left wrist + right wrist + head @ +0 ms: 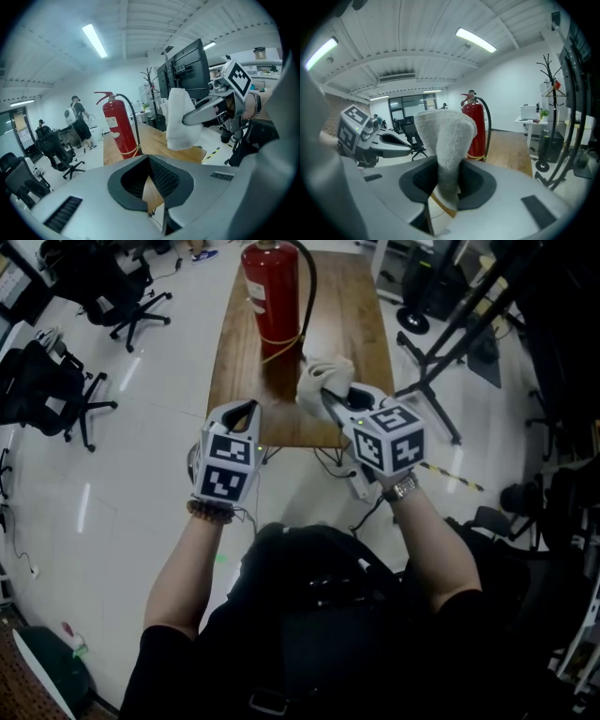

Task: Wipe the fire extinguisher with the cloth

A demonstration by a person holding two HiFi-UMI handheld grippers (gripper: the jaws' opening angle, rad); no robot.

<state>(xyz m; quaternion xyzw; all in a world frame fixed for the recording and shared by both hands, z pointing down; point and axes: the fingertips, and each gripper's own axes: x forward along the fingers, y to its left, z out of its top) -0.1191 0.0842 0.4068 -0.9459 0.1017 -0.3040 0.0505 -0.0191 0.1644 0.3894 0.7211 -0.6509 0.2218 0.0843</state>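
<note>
A red fire extinguisher with a black hose stands upright at the far end of a wooden table. It also shows in the left gripper view and the right gripper view. My right gripper is shut on a white cloth, held in the air above the table's near edge, short of the extinguisher. The cloth sticks up from the jaws. My left gripper hovers at the near left of the table, shut and holding nothing.
Black office chairs stand on the white floor left of the table. A black stand with splayed legs is on the right. A person stands far off by desks. Large monitors and a coat rack lie beyond the table.
</note>
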